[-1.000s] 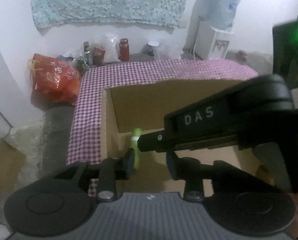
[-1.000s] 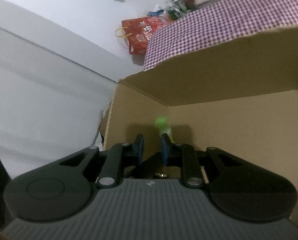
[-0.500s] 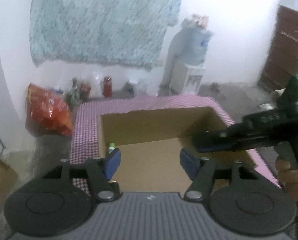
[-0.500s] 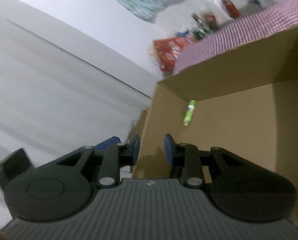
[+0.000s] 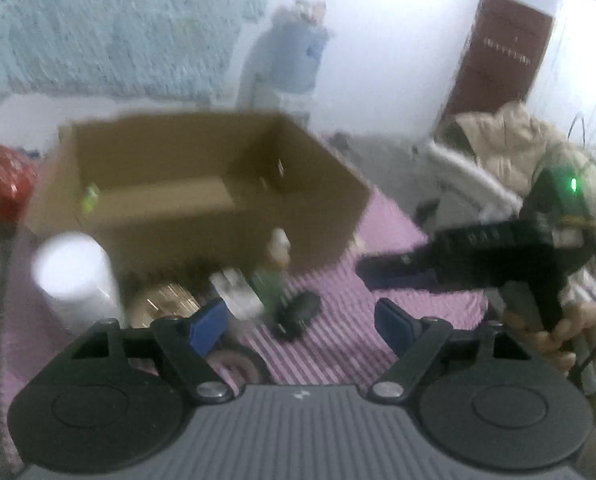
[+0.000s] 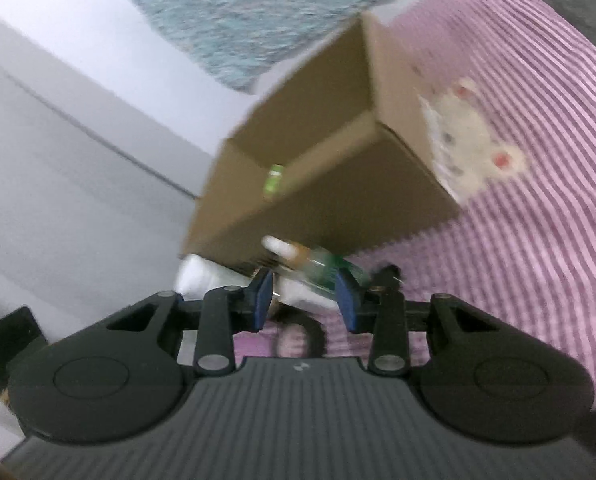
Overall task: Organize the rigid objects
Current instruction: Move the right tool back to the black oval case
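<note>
- The left gripper [image 5: 299, 322] stood wide apart with nothing between its blue pads [image 5: 208, 326]; its jaws had just been opening, above the checked cloth [image 5: 337, 344].
- The right gripper [image 6: 303, 300] stood narrowly parted and held nothing; its jaws had likewise just been opening; in the left view it showed at the right, gripped by a hand [image 5: 553, 340].
- The cardboard box [image 5: 202, 216] sat open-topped on the far part of the cloth; a small green tube [image 5: 90, 197] lay inside it against the far left wall; the right view showed the same tube [image 6: 274, 180] within the box [image 6: 337, 184].
- Near the box's front wall, a cluster lay on the cloth: a white cylinder [image 5: 76, 280] at the left, a gold round thing [image 5: 166, 306], a white block [image 5: 234, 292], a green bottle [image 5: 274, 276] with a pale cap and a black thing [image 5: 299, 312] touching its near end; blur hid what each was.
- A dark ring [image 5: 238, 362] lay nearest, partly behind the left finger.
- A red bag [image 5: 2, 184] sat far left; a brown door [image 5: 501, 52] stood far right.
</note>
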Tool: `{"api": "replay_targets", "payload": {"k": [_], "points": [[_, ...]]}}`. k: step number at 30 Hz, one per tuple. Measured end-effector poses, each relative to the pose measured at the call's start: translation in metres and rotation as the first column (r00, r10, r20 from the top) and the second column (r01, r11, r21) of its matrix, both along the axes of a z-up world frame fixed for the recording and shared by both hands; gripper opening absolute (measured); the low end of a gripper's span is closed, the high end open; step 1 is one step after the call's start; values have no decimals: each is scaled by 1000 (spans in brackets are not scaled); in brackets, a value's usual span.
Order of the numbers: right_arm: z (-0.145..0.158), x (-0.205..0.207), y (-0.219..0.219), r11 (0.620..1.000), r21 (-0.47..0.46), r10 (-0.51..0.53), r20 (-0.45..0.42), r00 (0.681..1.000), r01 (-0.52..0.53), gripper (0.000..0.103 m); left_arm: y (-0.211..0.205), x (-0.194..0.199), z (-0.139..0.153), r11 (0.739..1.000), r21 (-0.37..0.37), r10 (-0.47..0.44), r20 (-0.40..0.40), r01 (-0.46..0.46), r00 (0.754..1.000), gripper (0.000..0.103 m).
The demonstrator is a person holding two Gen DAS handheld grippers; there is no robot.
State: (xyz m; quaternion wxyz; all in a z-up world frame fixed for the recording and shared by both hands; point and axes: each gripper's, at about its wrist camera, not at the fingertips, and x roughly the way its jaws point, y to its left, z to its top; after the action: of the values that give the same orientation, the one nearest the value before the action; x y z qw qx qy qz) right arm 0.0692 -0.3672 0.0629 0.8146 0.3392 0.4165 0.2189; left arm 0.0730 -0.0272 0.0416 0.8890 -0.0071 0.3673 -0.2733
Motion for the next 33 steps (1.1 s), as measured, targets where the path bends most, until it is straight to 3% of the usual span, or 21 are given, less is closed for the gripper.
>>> {"api": "replay_targets", "payload": {"k": [5,11,14,21,33], "points": [[-17,17,8,998,-65,-4,6,1000,5,34,-39,8,-42,995,104,8,-48,-3,999,61],[-33,45,23,988,-153,14,17,1000,-11,31,-73,18,-67,963,267,51,-14,-45,999,56],[-39,54,27,983,-181,34,15,999,-31,30,-80,24,-73,952,301,52,6,-52,999,56],[-58,67,34,982,-173,75,-10,997,-76,26,-85,37,-84,960,276,68,-41,-54,997,55],[-64,47,17,993,-71,92,-51,994,-96,26,-97,16,-79,982,180,-44,-98,61,994,55]]}}
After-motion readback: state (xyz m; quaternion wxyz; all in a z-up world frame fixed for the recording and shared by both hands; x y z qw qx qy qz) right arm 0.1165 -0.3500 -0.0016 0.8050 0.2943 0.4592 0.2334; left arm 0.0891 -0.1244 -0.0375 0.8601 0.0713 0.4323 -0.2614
